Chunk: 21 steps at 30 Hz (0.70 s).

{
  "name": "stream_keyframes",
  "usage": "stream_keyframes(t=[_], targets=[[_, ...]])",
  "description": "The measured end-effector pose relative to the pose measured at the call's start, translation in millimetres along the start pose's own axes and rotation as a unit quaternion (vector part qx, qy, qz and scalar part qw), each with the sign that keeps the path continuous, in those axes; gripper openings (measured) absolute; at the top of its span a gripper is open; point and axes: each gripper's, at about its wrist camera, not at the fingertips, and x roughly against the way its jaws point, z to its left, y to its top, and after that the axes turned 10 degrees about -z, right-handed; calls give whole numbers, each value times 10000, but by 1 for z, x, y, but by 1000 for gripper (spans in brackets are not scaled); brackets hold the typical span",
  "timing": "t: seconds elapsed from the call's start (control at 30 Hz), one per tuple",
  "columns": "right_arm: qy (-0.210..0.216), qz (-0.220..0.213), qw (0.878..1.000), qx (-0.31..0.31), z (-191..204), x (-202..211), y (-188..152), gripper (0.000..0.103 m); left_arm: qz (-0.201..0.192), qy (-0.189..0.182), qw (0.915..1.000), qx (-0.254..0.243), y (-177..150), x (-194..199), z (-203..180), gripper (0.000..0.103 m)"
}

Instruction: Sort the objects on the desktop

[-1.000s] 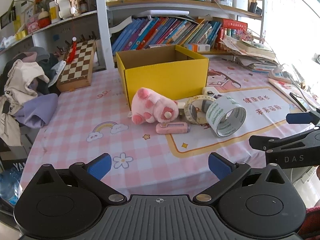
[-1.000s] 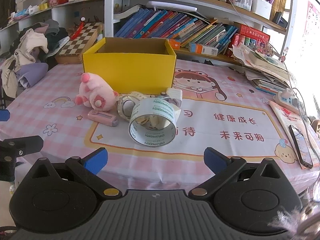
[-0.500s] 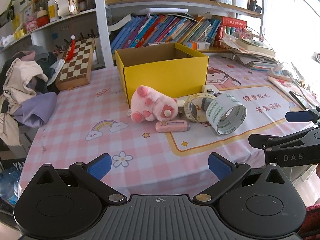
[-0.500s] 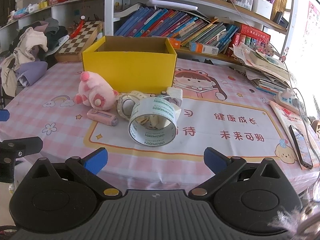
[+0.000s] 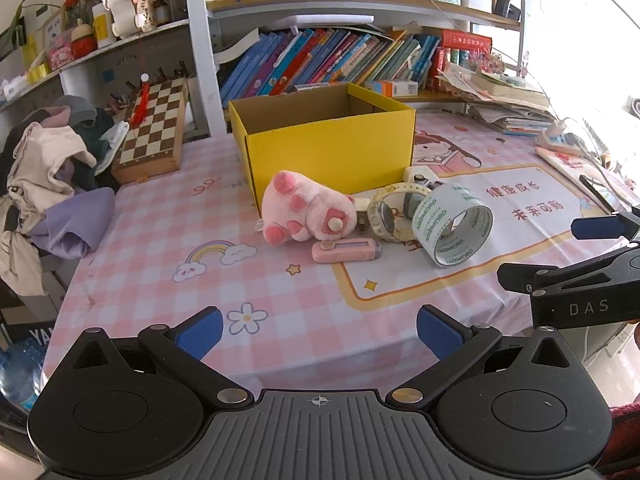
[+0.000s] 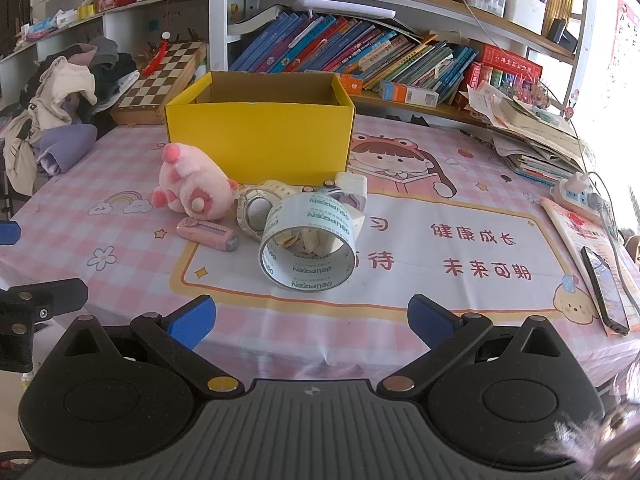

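Observation:
An open yellow cardboard box [image 5: 328, 148] [image 6: 260, 142] stands on the pink checked tablecloth. In front of it lie a pink plush toy [image 5: 306, 208] [image 6: 192, 190], a pink utility knife [image 5: 346, 250] [image 6: 208, 234], a pale watch [image 5: 390, 212] [image 6: 258, 210] and a big roll of clear tape [image 5: 454, 226] [image 6: 308, 248] standing on edge. My left gripper [image 5: 318, 332] is open and empty at the table's near edge. My right gripper [image 6: 310, 320] is open and empty, just short of the tape roll.
A chessboard [image 5: 154, 128] and a heap of clothes [image 5: 44, 184] lie at the left. Bookshelves [image 6: 360, 56] run behind the box. A stack of papers [image 6: 532, 136], a power strip [image 6: 576, 196] and a phone [image 6: 604, 288] lie at the right.
Both grippers have drifted slightly towards the objects; the box and items look a little nearer. Nothing on the table has moved.

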Motion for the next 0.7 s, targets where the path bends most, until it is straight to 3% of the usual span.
stream_keyframes(t=[0.7], targets=[[-5, -12, 9999, 137, 4, 0, 2, 103, 62, -120, 9998, 175, 0, -2, 8, 103]])
